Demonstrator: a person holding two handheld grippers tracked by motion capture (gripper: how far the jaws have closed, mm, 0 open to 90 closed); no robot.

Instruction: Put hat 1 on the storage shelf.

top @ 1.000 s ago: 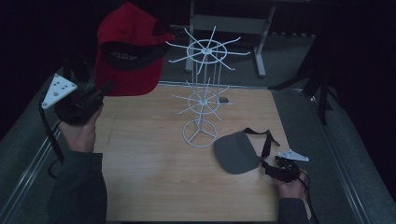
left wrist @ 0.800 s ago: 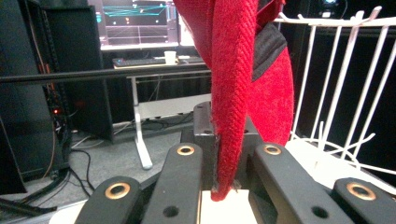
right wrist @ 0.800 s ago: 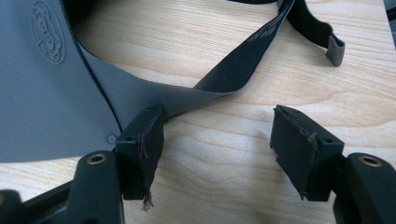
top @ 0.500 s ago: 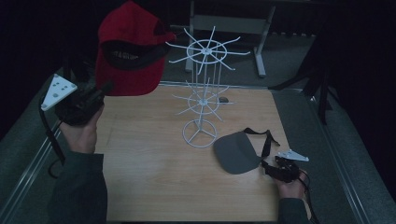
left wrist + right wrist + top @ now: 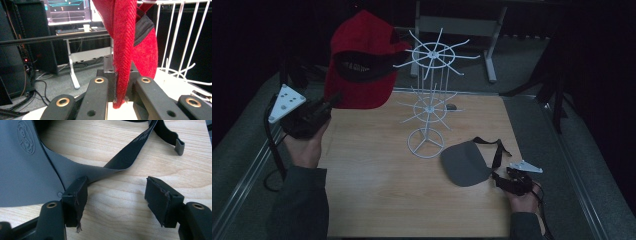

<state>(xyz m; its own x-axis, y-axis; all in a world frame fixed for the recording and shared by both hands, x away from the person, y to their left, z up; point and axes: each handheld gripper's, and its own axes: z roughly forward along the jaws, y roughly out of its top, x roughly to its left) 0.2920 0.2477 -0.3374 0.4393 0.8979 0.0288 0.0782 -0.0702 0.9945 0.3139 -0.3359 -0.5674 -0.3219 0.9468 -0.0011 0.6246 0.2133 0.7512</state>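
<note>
My left gripper (image 5: 332,101) is shut on the brim edge of a red cap (image 5: 362,60), held high at the left beside the top ring of a white wire rack (image 5: 428,107). The red fabric (image 5: 125,42) hangs pinched between the jaws in the left gripper view, with rack wires (image 5: 175,42) to its right. A grey visor (image 5: 464,162) with a black strap (image 5: 498,150) lies on the wooden table (image 5: 377,190) at the right. My right gripper (image 5: 117,200) stands open on the table, its left jaw touching the visor's edge (image 5: 22,170) where the strap (image 5: 135,150) joins.
The rack's round base (image 5: 426,144) stands mid-table with two tiers of spokes. A table leg frame (image 5: 457,25) rises behind the table. A desk with a monitor (image 5: 67,10) stands far back. Grey padding (image 5: 572,150) borders the table's right side.
The red cap has shifted slightly toward the rack's top ring. The right gripper and the grey visor have stayed put.
</note>
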